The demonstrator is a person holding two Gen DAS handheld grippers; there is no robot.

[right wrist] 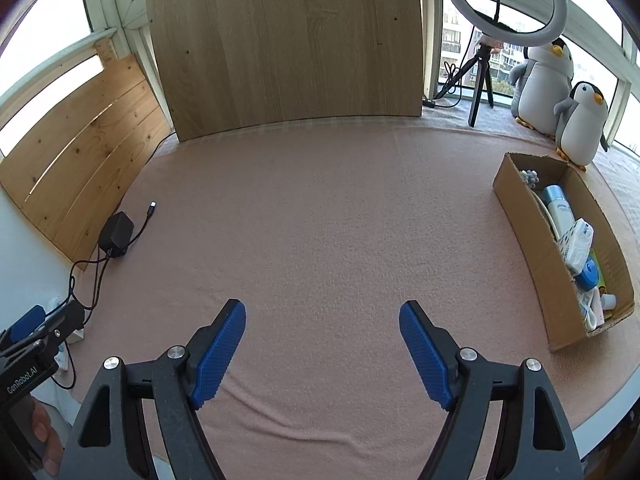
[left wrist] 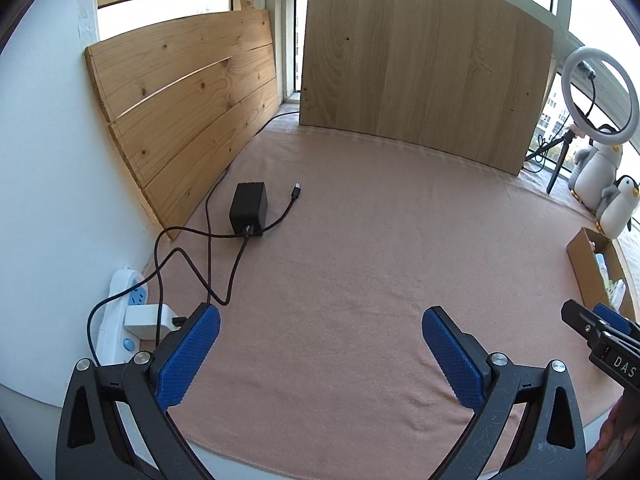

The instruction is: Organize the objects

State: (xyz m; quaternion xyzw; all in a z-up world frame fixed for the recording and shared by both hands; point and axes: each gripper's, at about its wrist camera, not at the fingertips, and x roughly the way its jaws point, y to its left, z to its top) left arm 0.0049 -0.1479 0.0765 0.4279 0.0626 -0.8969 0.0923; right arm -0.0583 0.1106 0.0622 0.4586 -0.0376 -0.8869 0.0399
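Far left by the wooden boards: black adapter (left wrist: 248, 207) on pink cloth (left wrist: 360, 240), cables trailing. Left gripper (left wrist: 320, 340) spread wide, nothing between. Right gripper (right wrist: 322, 344) likewise released. Right edge: cardboard box (right wrist: 524, 216) filled with toiletries.

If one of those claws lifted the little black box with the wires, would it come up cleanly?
Probably not. The black adapter looks blocky and rigid, so it should grip firmly. Its floppy cables would likely trail behind and tug, since one seems to run toward the power strip.
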